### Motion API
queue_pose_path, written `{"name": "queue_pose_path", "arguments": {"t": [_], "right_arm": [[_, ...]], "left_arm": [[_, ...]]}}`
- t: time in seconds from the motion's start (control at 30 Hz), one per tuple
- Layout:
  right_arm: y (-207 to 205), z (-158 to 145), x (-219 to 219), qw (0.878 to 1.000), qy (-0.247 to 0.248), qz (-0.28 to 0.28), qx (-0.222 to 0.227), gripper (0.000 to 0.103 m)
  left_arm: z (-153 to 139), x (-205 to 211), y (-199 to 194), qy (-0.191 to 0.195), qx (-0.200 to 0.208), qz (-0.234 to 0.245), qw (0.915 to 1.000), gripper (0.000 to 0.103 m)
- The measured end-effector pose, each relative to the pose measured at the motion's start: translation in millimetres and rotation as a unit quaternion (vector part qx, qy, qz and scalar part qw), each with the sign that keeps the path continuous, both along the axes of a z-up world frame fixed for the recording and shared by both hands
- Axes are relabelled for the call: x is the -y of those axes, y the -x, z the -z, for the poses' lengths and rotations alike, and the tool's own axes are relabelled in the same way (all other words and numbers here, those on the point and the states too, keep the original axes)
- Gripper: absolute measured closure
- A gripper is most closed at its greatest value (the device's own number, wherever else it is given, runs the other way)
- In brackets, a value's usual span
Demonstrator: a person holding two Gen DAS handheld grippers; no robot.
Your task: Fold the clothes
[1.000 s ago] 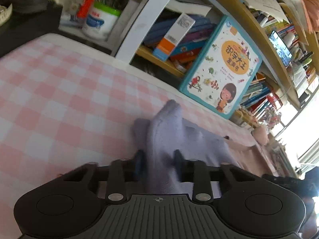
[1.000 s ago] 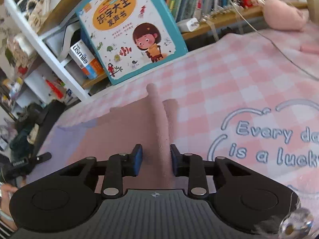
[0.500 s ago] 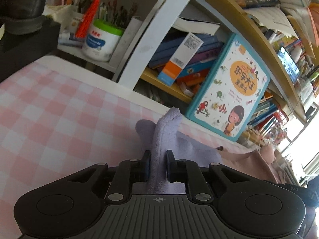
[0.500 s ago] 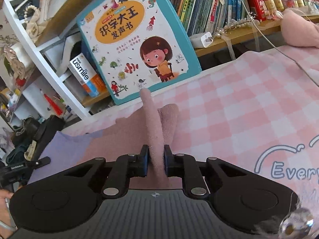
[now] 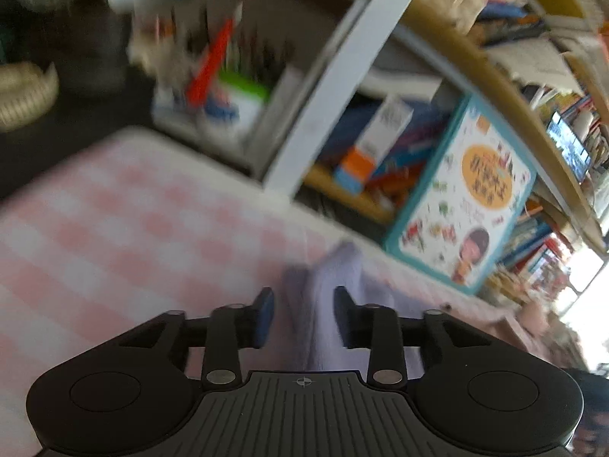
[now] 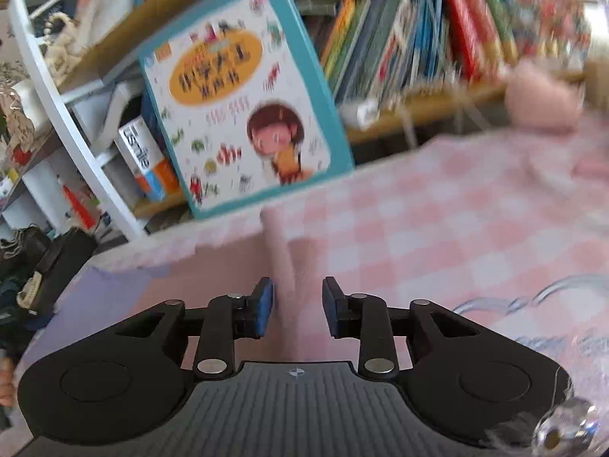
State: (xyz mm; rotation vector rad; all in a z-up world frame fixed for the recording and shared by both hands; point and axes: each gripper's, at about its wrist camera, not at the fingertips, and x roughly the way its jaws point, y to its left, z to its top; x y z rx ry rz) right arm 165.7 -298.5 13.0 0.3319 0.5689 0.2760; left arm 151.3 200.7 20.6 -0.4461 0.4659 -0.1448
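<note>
Left wrist view shows the left gripper [image 5: 302, 316] with jaws apart around a raised lilac fold of the garment [image 5: 327, 285]; the right gripper [image 6: 297, 306] likewise straddles the pink ridge, ungripped, on the checked desk [image 6: 437, 228].

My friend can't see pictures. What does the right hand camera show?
The right gripper is open around a raised ridge of pink cloth on a pink checked table cover. Behind stands a picture book against a bookshelf. The picture is blurry.

Soft matt cloth garment [image 5: 327, 297]
</note>
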Motion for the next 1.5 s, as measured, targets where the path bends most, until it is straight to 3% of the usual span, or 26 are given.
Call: {"name": "queue_pose_path", "arguments": {"t": [0.17,0.3,0.53,0.97,1.23,1.27,1.5], "right_arm": [[26,-15,-9,0.998,0.045,-0.022,0.043,0.071],[44,-17,-24,0.994,0.078,-0.050,0.056,0.065],[70,-11,-46,0.987,0.114,-0.091,0.062,0.065],[102,0,-62,0.982,0.132,-0.121,0.058,0.056],[114,6,-67,0.980,0.139,-0.130,0.060,0.047],[115,6,-67,0.980,0.139,-0.131,0.059,0.042],[121,5,-72,0.977,0.144,-0.147,0.058,0.038]], "left_arm": [[-22,7,32,-0.022,0.038,0.004,0.9990,0.056],[-25,16,46,-0.016,0.030,0.022,0.9992,0.055],[-17,38,72,-0.032,0.006,0.044,0.9985,0.052],[-2,57,102,-0.018,-0.040,0.041,0.9982,0.052],[0,62,112,-0.020,-0.062,0.030,0.9974,0.040],[1,62,113,-0.019,-0.063,0.028,0.9974,0.038],[6,51,110,0.023,-0.079,0.008,0.9966,0.038]]}}
